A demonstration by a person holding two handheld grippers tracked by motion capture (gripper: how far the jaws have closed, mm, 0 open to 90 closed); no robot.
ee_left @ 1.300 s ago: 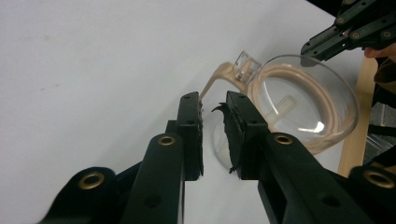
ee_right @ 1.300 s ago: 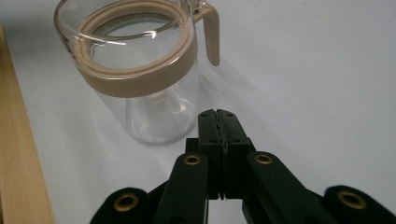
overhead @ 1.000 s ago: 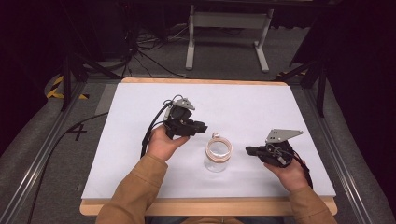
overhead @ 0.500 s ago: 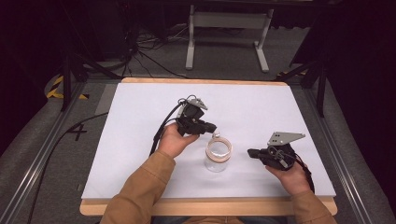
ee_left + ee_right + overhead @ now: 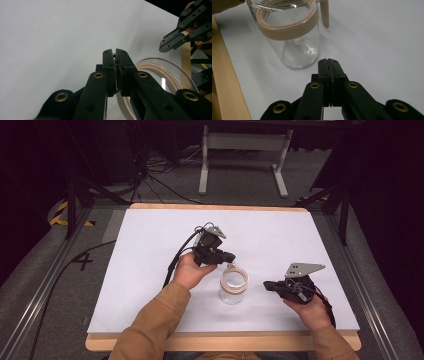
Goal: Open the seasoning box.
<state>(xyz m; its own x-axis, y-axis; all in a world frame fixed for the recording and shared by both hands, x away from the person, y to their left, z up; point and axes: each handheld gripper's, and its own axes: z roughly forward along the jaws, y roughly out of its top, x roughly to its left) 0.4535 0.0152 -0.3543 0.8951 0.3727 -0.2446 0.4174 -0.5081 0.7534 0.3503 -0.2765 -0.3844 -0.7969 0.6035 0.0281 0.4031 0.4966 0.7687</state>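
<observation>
The jar [image 5: 233, 286] stands near the table's [image 5: 150, 250] front edge. The left gripper [image 5: 226, 257] has just closed empty beside its rim; the right gripper [image 5: 267, 285] waits shut, empty.

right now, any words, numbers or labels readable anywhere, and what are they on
"4": a dark mark on the grey floor, left of the table.
No text on the glass jar; its tan band is plain.
No text readable on either hand-held gripper.
</observation>
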